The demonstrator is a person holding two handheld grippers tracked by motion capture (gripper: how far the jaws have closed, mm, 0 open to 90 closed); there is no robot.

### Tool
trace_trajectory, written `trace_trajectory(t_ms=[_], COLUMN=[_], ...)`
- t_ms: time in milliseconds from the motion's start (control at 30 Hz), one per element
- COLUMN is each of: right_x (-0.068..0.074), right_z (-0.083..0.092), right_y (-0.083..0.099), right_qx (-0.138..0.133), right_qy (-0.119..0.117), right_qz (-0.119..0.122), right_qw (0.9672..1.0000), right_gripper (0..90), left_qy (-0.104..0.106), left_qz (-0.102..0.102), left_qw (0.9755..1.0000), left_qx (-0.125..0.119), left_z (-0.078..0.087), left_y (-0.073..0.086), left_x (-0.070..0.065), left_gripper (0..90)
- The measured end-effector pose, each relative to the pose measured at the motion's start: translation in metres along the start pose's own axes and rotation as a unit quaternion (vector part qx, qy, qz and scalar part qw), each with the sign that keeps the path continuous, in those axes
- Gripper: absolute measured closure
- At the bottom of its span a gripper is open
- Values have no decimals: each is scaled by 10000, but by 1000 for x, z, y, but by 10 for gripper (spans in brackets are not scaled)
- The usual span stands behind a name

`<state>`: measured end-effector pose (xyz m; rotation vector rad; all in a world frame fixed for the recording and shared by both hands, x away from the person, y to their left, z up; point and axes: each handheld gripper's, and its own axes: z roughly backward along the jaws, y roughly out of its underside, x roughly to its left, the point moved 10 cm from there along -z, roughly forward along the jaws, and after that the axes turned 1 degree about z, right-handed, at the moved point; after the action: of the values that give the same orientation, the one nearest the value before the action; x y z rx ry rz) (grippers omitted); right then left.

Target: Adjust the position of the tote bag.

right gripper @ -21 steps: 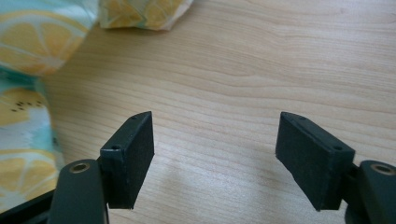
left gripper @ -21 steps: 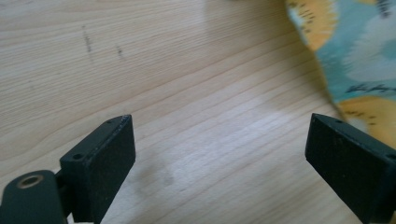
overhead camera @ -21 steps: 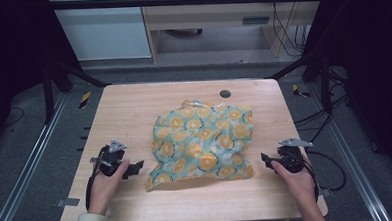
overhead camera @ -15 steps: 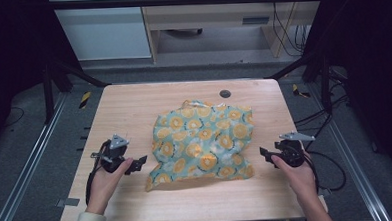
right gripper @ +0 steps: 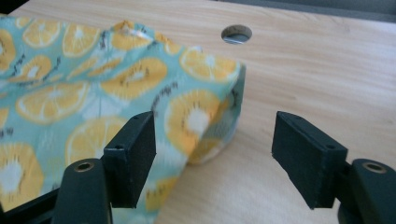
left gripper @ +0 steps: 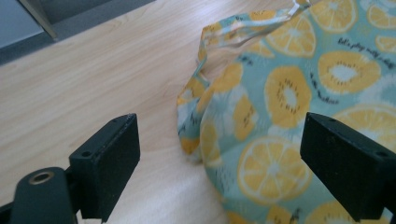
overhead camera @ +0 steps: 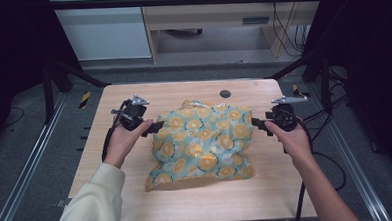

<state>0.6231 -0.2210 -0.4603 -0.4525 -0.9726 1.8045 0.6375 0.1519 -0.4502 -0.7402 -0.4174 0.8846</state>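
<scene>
Wooden table (overhead camera: 197, 195) with a round hole (overhead camera: 225, 93) holds a fruit-print cloth bag (overhead camera: 203, 140)

a light wooden table (overhead camera: 198, 200) on grey floor (overhead camera: 31, 167), pale cabinet (overhead camera: 103, 29) behind.

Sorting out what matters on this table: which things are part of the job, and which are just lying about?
In the job: cloth; left tool, open at its left edge; right tool, open at its right edge.

Lying about: hole in the table; cables on the floor behind.
</scene>
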Motion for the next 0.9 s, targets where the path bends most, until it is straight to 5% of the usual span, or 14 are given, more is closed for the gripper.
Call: trace_trajectory(t_ms=[167, 367, 533, 633, 767, 900], right_x=[0, 0, 0, -1, 1, 3], right_z=[-17, -42, -54, -59, -66, -72], right_y=[-20, -32, -33, -30, -25, -20], right_qx=[70, 297, 452, 526, 519, 559], right_qy=[-65, -25, -101, -86, -239, -319], right_qz=[-128, -224, -383, -432, -743, -800], right_qw=[9999, 9993, 9982, 9976, 9956, 9947], right_gripper=[278, 223, 190, 172, 177, 208], left_qy=[-146, -184, -196, -412, -352, -300], left_qz=[-175, -42, -13, 94, 302, 365], left_qw=[9996, 9996, 9993, 9985, 9985, 9985], left_qx=[180, 206, 312, 335, 296, 294], left_z=[-19, -32, -37, -37, -40, -45], left_y=[-21, -29, -24, -20, -16, -9], left_x=[-3, 2, 3, 10, 10, 9], left_gripper=[116, 110, 111, 109, 101, 101])
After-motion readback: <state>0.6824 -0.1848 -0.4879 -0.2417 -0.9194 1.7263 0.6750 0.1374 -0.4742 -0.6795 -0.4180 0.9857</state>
